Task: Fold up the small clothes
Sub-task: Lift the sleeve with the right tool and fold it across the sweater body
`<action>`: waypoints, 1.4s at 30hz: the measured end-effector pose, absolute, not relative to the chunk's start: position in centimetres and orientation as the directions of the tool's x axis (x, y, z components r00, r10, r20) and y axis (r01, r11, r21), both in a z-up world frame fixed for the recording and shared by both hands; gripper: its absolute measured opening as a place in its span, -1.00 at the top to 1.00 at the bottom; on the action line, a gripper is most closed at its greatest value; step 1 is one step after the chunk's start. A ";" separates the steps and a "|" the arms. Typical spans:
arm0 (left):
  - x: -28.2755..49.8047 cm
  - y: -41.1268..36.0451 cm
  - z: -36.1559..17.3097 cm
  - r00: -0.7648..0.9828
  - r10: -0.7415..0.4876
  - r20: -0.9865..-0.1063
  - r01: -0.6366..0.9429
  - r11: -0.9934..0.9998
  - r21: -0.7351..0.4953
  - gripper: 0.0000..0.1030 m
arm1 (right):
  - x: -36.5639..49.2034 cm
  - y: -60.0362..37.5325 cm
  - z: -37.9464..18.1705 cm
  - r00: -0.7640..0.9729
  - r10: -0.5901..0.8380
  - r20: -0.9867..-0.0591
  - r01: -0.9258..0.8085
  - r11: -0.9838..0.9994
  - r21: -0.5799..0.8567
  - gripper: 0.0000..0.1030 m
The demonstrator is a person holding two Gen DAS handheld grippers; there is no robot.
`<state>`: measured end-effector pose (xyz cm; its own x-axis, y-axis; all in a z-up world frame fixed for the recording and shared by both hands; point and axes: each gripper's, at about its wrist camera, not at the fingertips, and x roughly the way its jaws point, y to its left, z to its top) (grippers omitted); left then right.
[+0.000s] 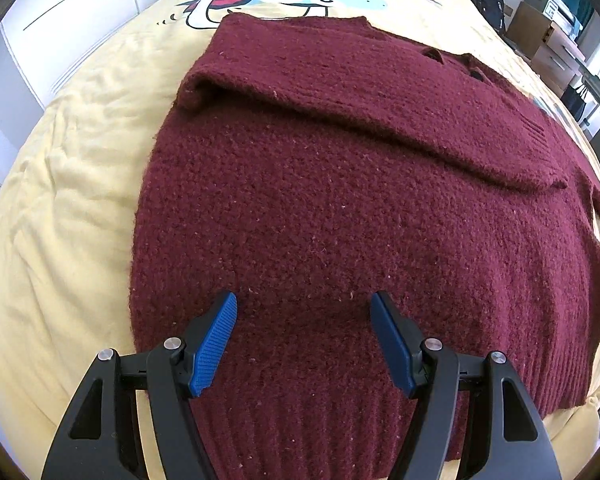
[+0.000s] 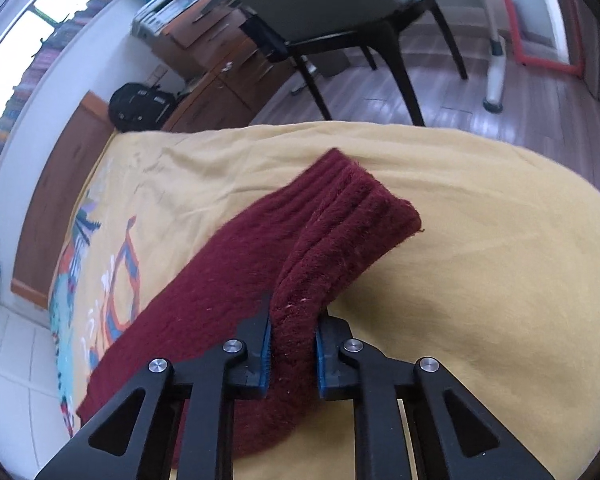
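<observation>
Now the right hand-held gripper (image 2: 292, 336) is clamped on the maroon sweater's sleeve (image 2: 340, 232), cuff running toward 1 o'clock; left hand-held gripper (image 1: 303, 320) hangs open over the sweater body (image 1: 340, 208) on the bed (image 1: 60, 220).

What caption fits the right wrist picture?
Right tool pinches the maroon sweater's sleeve above the yellow bedspread.
</observation>
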<state>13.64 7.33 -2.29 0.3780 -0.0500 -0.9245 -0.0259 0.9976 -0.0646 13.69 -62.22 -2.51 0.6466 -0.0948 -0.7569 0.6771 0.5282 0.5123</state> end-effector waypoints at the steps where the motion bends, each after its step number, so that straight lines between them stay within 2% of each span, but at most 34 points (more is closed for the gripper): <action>1: 13.6 7.4 -2.3 0.379 -0.051 -0.924 -0.027 0.997 -0.067 -0.23 | 13.9 -62.0 -2.0 0.649 -0.091 -0.755 0.669 0.540 0.510 0.69; 17: 11.6 10.6 -0.6 0.426 -0.073 -0.902 -0.061 0.992 -0.109 -0.23 | 20.9 -52.1 4.1 0.657 0.101 -0.747 0.500 0.683 0.533 0.72; 24: 10.2 13.5 0.4 0.445 -0.049 -0.894 -0.104 0.989 -0.106 -0.23 | 24.6 -43.7 5.9 0.615 0.171 -0.770 0.392 0.781 0.487 0.72; 42: 6.8 20.2 0.7 0.484 -0.075 -0.872 -0.159 0.972 -0.172 -0.23 | 31.3 -16.7 7.7 0.511 0.416 -0.752 0.062 0.855 0.515 0.72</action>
